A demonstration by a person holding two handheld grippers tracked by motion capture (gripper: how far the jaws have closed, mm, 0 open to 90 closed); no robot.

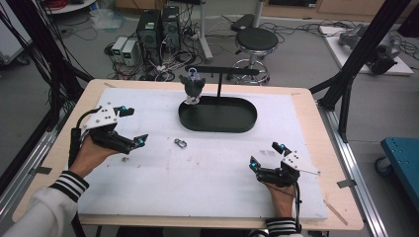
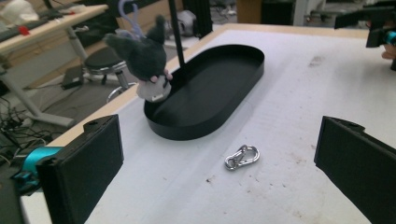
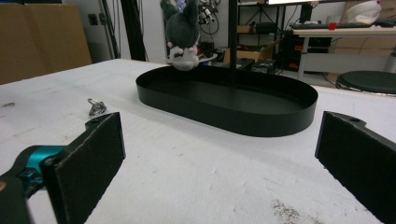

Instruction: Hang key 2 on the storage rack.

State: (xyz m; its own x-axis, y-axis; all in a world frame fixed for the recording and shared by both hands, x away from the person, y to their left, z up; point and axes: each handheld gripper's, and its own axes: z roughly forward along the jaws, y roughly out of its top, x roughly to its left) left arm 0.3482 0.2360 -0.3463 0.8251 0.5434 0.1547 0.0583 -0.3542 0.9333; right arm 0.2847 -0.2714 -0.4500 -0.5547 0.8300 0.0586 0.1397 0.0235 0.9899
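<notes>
The left gripper point(image 1: 133, 126) is held at the left side of the white mat point(image 1: 207, 173), its jaws spread wide and gripping nothing. The right gripper point(image 1: 267, 155) rests at the lower right of the mat, its jaws likewise spread wide and empty. A small metal carabiner point(image 1: 180, 143) lies flat on the mat between the two grippers, nearer the left one and just in front of the black oval tray point(image 1: 217, 114); it is touched by neither gripper. In the left gripper view the carabiner point(image 2: 241, 157) sits between the two jaws, farther ahead. A post rises from the tray to a crossbar point(image 1: 225, 71), from whose left end a dark plush toy point(image 1: 192, 87) hangs over the tray's left rim.
</notes>
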